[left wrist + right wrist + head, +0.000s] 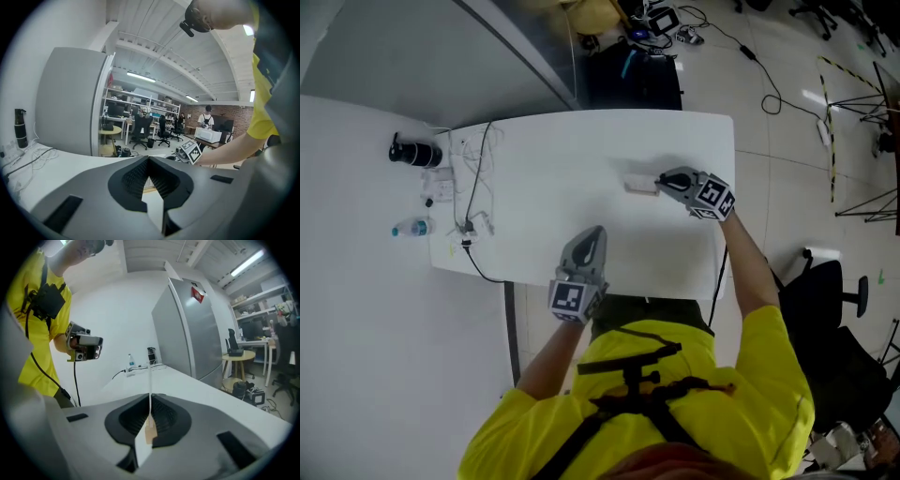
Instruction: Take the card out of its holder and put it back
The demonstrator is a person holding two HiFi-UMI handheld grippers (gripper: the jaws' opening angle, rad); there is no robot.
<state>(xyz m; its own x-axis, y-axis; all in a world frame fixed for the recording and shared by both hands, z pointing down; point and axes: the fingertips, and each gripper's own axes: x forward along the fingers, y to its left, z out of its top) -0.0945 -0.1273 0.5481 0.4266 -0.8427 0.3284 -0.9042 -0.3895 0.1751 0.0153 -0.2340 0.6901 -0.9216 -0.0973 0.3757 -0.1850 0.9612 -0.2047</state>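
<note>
We count two grippers over one white table (581, 141), each held by the same person in a yellow top (675, 412). The right gripper (662, 182) lies low over the far right part of the table. Its jaws are closed on one thin, pale card (639, 186). In the right gripper view the card stands edge-on between the two ribbed pads, pinched at its near end, with a small tan patch at the pinch. We cannot tell whether it is the bare card or the card inside its holder, and we see only this one flat piece. In the head view the card sticks out to the left of the jaw tips and sits at, or just above, the tabletop.

The left gripper (593, 232) hangs over the near edge of the table, well apart from the card. Its jaws are drawn together at the tips with nothing between them. Each gripper carries one marker cube.

At the table's far left we count two bottles. One is black (414, 153) and one is clear with a blue cap (412, 228), and they stand apart from each other. Between and beside them a loose bundle of cables (473, 183) runs down to the table's edge. One black office chair (830, 291) stands on the floor to the right.
</note>
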